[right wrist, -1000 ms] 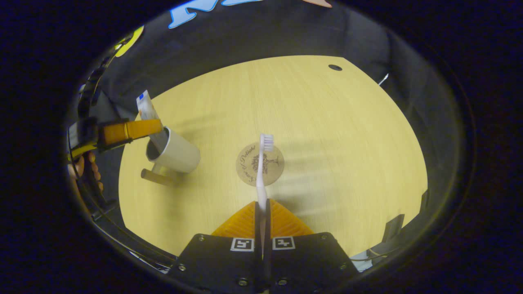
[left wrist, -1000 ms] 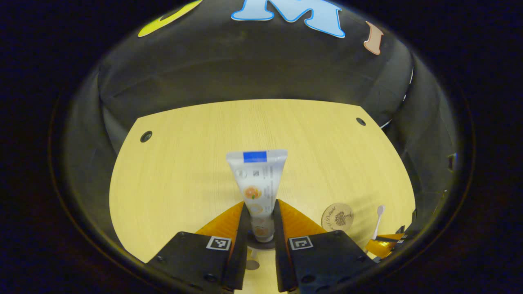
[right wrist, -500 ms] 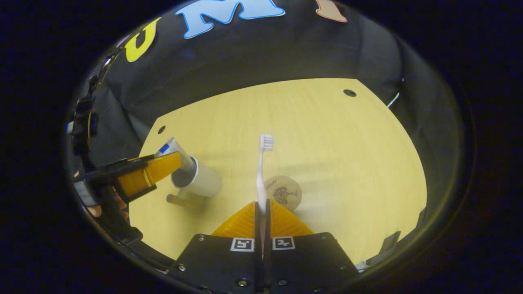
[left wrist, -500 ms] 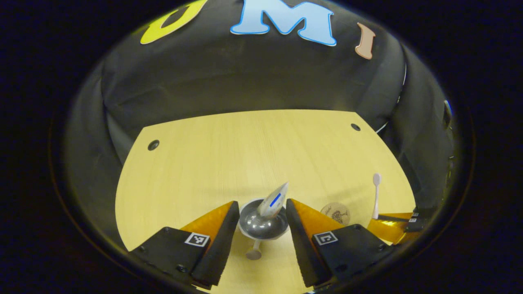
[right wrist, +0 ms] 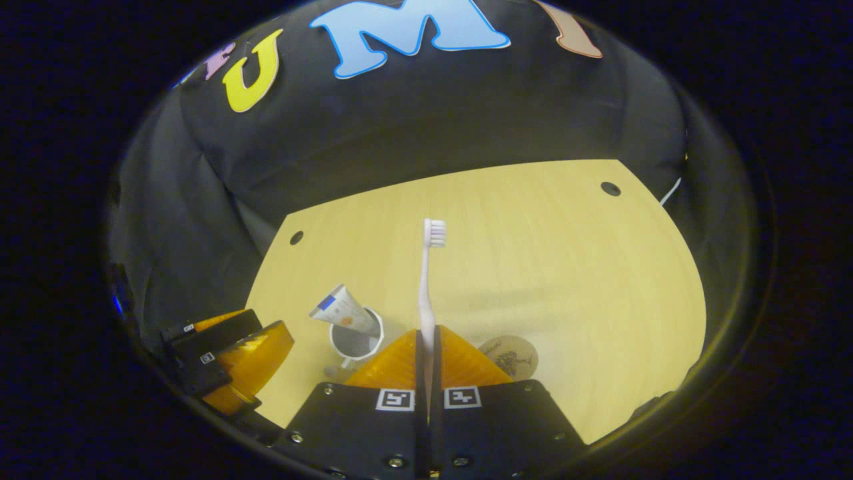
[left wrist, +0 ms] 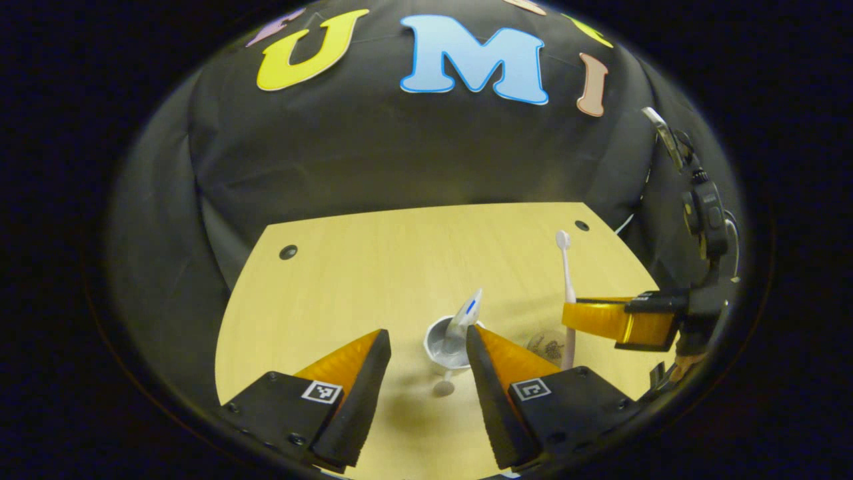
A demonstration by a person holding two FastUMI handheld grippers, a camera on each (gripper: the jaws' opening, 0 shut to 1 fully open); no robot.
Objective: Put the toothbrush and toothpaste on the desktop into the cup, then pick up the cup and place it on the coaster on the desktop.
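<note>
A white cup [left wrist: 447, 345] [right wrist: 357, 340] stands on the wooden desk with the toothpaste tube [left wrist: 465, 315] [right wrist: 344, 310] leaning in it, crimped end up. My left gripper [left wrist: 422, 348] hangs open above and in front of the cup, holding nothing; it also appears at the lower left as the left gripper [right wrist: 233, 360]. My right gripper [right wrist: 426, 333] is shut on the white toothbrush [right wrist: 428, 280] [left wrist: 566, 280], which stands upright with bristles on top, raised over the desk to the right of the cup. The round wooden coaster [right wrist: 510, 355] [left wrist: 550, 347] lies on the desk beneath it.
The light wooden desk [right wrist: 520, 253] has small dark holes [left wrist: 288, 252] [right wrist: 609, 189] near its far corners. Black cloth walls close in the back and sides. In the left gripper view the right gripper [left wrist: 616, 320] and its handle stand at the right edge.
The left gripper let go of the toothpaste into the cup, opened and pulled up and back. The right gripper rose and tilted up with the toothbrush, closer to the cup.
</note>
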